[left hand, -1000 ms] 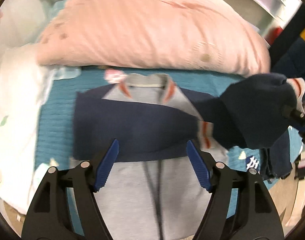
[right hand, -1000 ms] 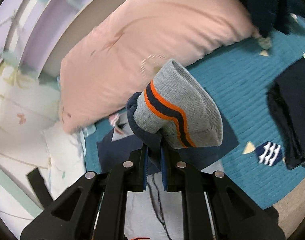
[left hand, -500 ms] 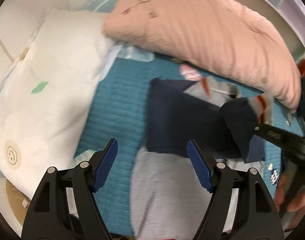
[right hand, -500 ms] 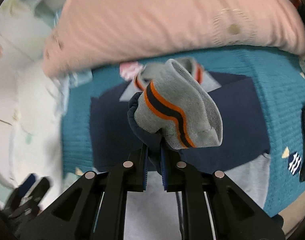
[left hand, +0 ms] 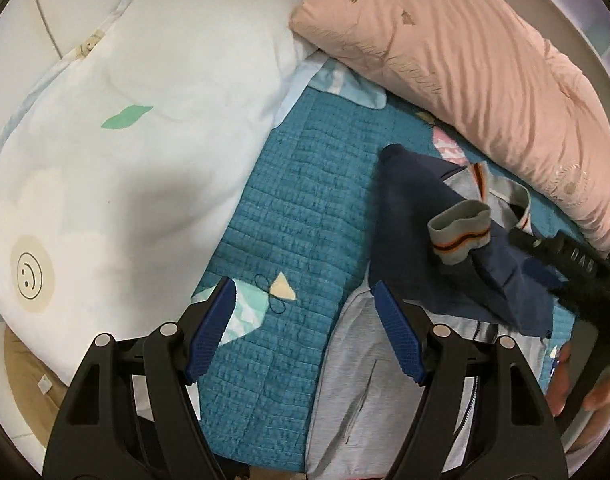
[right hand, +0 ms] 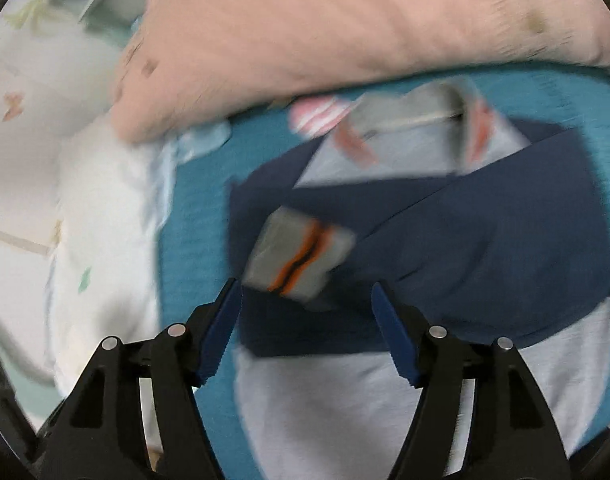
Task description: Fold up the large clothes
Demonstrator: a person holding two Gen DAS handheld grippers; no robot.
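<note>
On the teal quilt (left hand: 305,208), the jacket (right hand: 485,240) (grey body, navy sleeves) is lying with both sleeves folded across its chest. Its striped cuff (right hand: 301,260) is resting on the navy fabric just ahead of the right gripper (right hand: 305,328), whose jaws are opening, with nothing pressing against the pads. The left gripper (left hand: 305,328) is standing wide apart over bare quilt, gripping nothing, the jacket's edge just beside its right finger. A pink pillow (left hand: 465,60) and white pillow (left hand: 145,140) are bordering the quilt.
</note>
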